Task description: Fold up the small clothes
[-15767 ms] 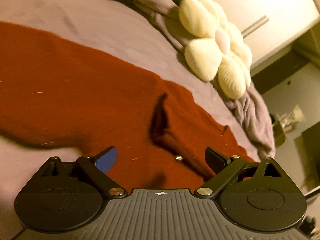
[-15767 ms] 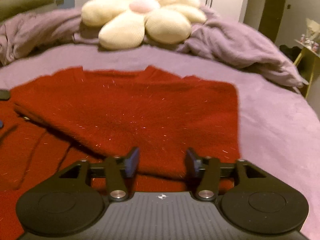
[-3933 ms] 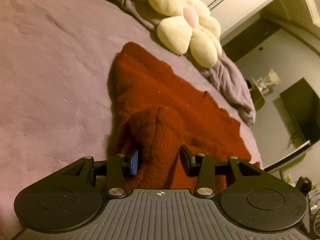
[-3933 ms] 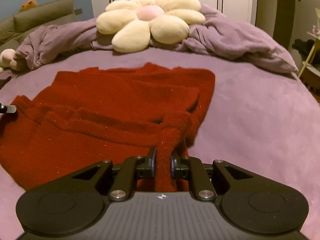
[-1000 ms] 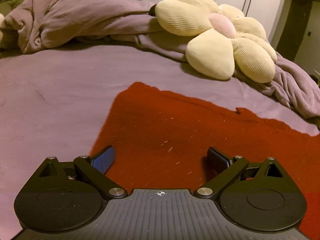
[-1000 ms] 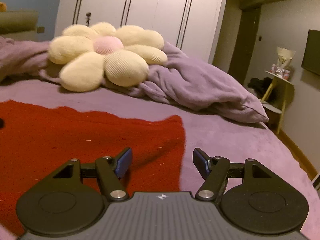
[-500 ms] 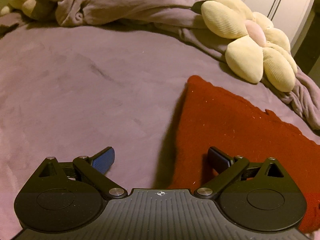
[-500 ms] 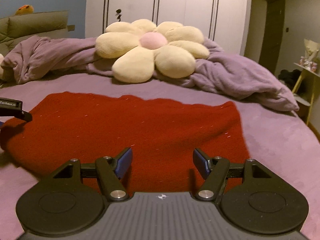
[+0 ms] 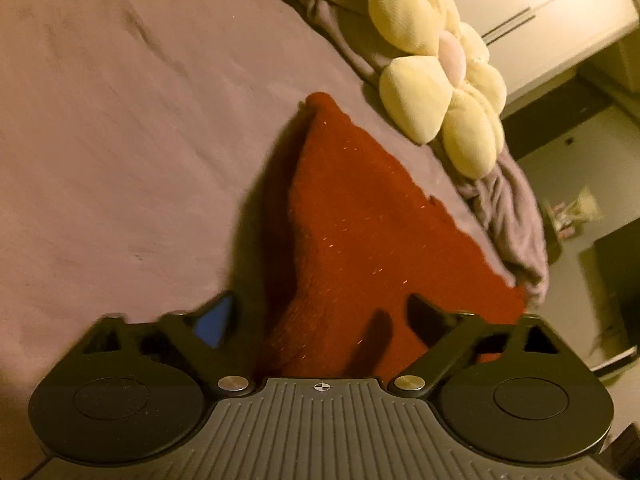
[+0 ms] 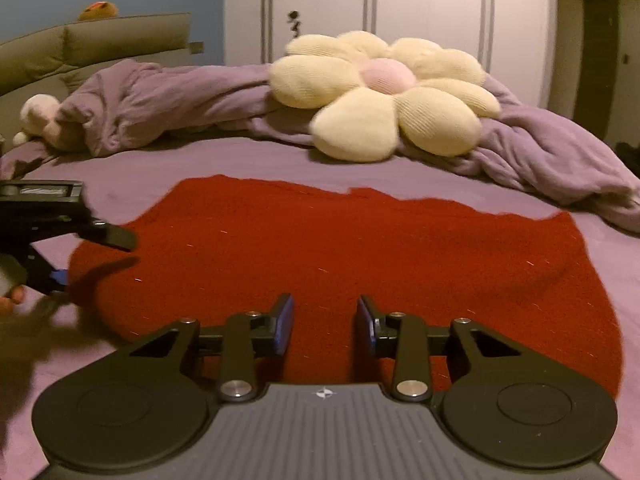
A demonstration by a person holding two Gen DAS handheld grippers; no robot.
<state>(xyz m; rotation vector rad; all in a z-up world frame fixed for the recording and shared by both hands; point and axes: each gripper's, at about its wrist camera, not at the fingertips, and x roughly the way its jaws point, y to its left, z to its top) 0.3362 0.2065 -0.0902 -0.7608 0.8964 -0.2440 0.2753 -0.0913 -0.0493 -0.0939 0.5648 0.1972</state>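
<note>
Left wrist view: the left gripper point(image 9: 320, 316) hung with its jaws spread wide and empty over the near left corner of the red sweater point(image 9: 360, 240), which lay flat in a folded slab on the purple bed point(image 9: 120, 120). A second earlier this camera looked squarely across the cloth; it had since swung out past the sweater's left edge — a sign, probably, that the last fold was laid and the next grip was being sought. Left of that edge the bed was bare, with plenty of room.

Right wrist view: the right gripper point(image 10: 325, 324) had narrowed to a moderate gap but gripped nothing, poised over the sweater's near edge. The flower pillow point(image 10: 384, 96) and rumpled blanket point(image 10: 160, 104) sat well beyond the far edge — no obstruction.
</note>
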